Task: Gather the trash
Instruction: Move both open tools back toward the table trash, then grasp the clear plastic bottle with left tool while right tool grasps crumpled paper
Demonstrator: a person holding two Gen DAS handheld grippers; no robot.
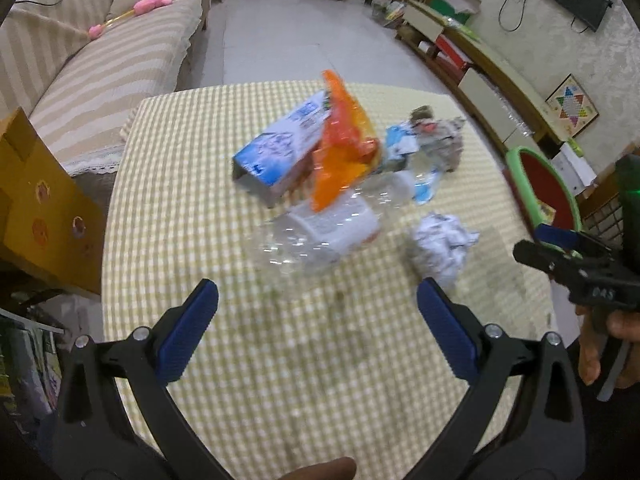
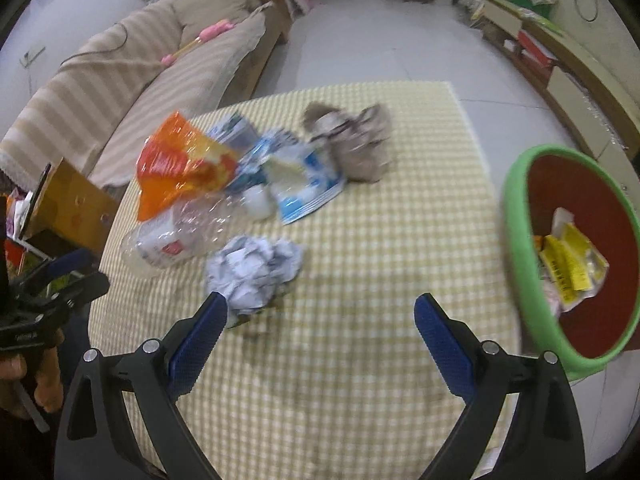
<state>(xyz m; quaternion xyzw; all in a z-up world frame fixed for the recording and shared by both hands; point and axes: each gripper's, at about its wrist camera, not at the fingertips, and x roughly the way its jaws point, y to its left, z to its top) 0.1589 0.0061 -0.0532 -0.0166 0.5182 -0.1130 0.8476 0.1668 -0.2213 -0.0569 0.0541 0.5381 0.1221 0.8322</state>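
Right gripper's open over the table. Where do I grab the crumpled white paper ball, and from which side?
Grip the paper ball across its middle, coming down from above and the near side with the right gripper. It is lumpy and roundish, lies free on the checked tablecloth, and only the plastic bottle crowds its left.

Glossy clear plastic bottle [image 2: 180,232] beside matt crumpled paper [image 2: 252,276].

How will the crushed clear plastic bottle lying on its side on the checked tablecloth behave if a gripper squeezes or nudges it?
The crushed clear plastic bottle looks empty, so it is probably very light. Its dented walls would likely buckle further under the jaws. Lying on its side, it may slide or roll somewhat on the checked tablecloth, though the creases should limit rolling.
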